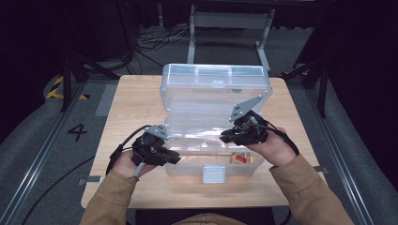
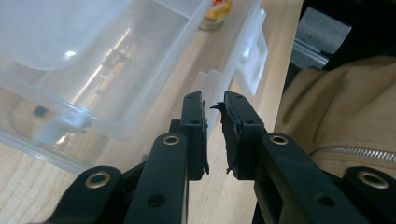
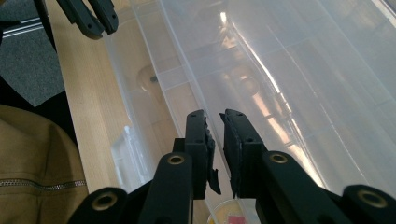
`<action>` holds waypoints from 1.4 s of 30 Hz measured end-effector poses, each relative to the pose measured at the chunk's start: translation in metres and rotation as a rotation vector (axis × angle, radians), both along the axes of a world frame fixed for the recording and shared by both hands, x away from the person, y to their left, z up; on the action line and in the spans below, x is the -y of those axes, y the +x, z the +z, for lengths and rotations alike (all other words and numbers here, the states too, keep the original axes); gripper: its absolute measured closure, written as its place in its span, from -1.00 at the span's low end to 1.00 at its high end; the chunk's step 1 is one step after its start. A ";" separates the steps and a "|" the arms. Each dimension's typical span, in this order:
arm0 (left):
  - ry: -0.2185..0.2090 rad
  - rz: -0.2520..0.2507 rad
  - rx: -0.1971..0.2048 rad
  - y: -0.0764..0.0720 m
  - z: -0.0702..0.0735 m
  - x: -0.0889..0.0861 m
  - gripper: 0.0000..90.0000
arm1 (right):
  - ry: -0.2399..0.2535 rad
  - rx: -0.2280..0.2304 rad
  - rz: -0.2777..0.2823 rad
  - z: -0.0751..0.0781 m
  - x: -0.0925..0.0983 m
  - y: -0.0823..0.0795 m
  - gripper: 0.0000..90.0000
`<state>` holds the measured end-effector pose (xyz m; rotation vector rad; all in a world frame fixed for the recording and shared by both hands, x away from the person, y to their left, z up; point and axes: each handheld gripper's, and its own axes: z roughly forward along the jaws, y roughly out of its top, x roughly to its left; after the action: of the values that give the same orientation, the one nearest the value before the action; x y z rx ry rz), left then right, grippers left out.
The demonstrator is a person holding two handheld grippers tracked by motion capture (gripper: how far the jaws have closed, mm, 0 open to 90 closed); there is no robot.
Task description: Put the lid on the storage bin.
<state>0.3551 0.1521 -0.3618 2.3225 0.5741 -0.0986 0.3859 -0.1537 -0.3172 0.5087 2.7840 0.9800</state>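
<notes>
A: Left gripper: my jaws stand nearly together, a thin gap, nothing between them, poised just beside the front rim of the clear plastic box. Right gripper: same narrow gap, empty, over the box's right side.

B: Lid?

A: Raised, leaning back on its hinge, unheld as far as I can tell.

B: Risk?

A: It may drop forward onto my jaws if I nudge the box. Contents: one small yellow-and-red item at the right end; the remainder looks bare.

One clear plastic box, one small jar, two grippers, one table.
</notes>
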 end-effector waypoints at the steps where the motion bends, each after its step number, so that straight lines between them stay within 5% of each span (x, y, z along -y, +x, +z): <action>1: -0.011 0.008 0.005 0.000 0.002 -0.002 0.75 | -0.001 0.000 0.000 0.000 0.000 0.000 0.78; 9: -0.130 0.055 0.046 -0.001 0.015 -0.014 0.80 | 0.001 0.000 -0.001 -0.001 0.000 -0.001 0.78; 24: -0.296 0.283 0.127 0.003 0.031 -0.031 0.98 | 0.006 -0.001 -0.003 -0.004 0.000 -0.004 0.78; 35: -0.359 0.399 0.173 0.009 0.041 -0.033 0.99 | 0.006 -0.010 0.000 -0.008 0.001 -0.008 0.77; 42: -0.358 0.429 0.181 0.010 0.042 -0.035 0.99 | 0.004 -0.035 0.015 -0.015 0.001 -0.012 0.77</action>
<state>0.3649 0.1869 -0.3195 1.8006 0.8695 0.1944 0.3734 -0.1546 -0.3320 0.5111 2.8207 0.9895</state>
